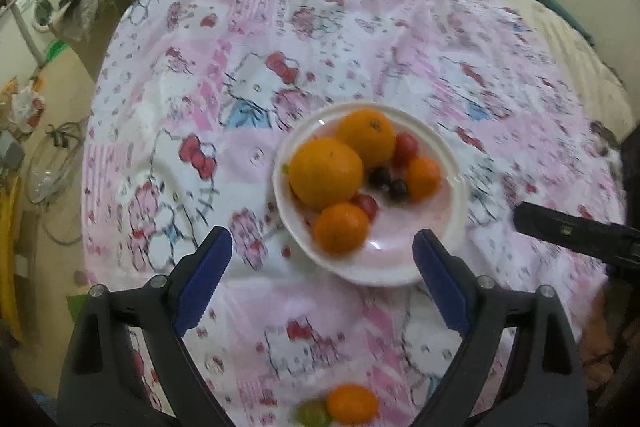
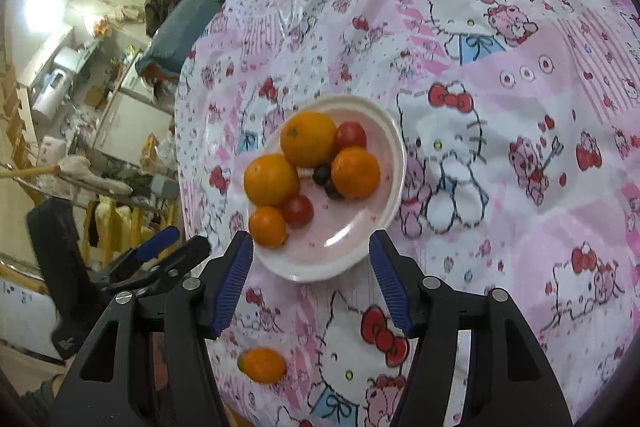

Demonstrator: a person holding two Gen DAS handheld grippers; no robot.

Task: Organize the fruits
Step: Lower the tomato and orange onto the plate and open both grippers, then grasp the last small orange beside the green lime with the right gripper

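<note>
Left gripper [image 1: 322, 255]: I see jaws wide apart, empty.
Right gripper [image 2: 311, 255]: jaws apart, empty.
Plate [image 1: 448, 227]: frame centre, holding oranges, tomatoes, dark grapes.
Loose orange [image 1: 353, 404]: bottom edge, on the tablecloth [image 1: 240, 75].

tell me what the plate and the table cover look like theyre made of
Plate: probably glazed ceramic or glossy plastic; white rim, pinkish well, bright highlights near its front edge. Which of the two is unclear.
Table cover: looks like thin plastic sheeting, printed with pink cartoon cats; it shows shiny glare and fine crinkles.
</note>
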